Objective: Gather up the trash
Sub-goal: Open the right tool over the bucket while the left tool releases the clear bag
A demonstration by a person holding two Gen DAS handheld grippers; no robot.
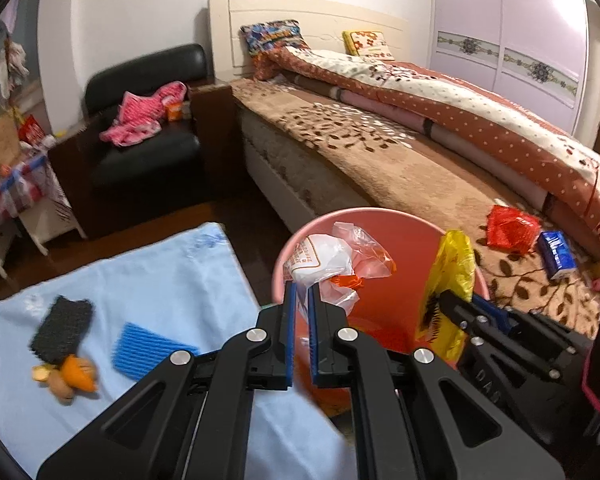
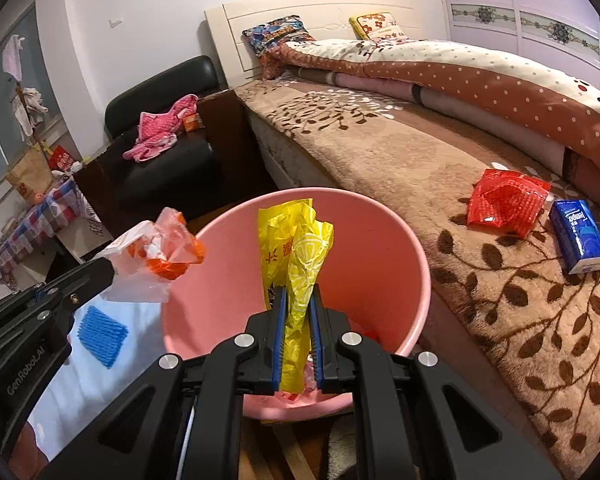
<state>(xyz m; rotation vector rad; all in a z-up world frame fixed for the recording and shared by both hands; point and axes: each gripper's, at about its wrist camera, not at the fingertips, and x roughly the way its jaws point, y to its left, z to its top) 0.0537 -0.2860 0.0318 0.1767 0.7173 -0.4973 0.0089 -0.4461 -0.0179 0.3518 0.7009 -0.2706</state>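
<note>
The yellow wrapper point(image 2: 296, 256) is pinched between the jaws of the right gripper point(image 2: 298, 300) and stands upright over the open mouth of the pink bin point(image 2: 400, 240), so that a release should drop it inside. The clear bag point(image 1: 332, 264), crumpled with orange print, is pinched by the left gripper point(image 1: 302, 292). In the left wrist view it hangs over the bin's left rim; in the right wrist view it appears just left of the rim, so whether it would fall fully inside cannot be told. Both grippers point down toward the bin, side by side, near each other but apart.

The bin stands on the floor against the near edge of the bed point(image 2: 380, 152), within reach of both surfaces carrying litter. Some scraps already lie at its bottom.

Still uncollected on the bed, right of the bin: a red wrapper point(image 2: 504, 204) and, beside it, a blue pack point(image 2: 578, 236). Left of the bin, a pale blue cloth point(image 1: 160, 280) carries a blue sleeve point(image 1: 148, 350), a dark pad point(image 1: 62, 328) and orange peel point(image 1: 74, 376).

Judgement: drop step in hand; task partly complete.
</note>
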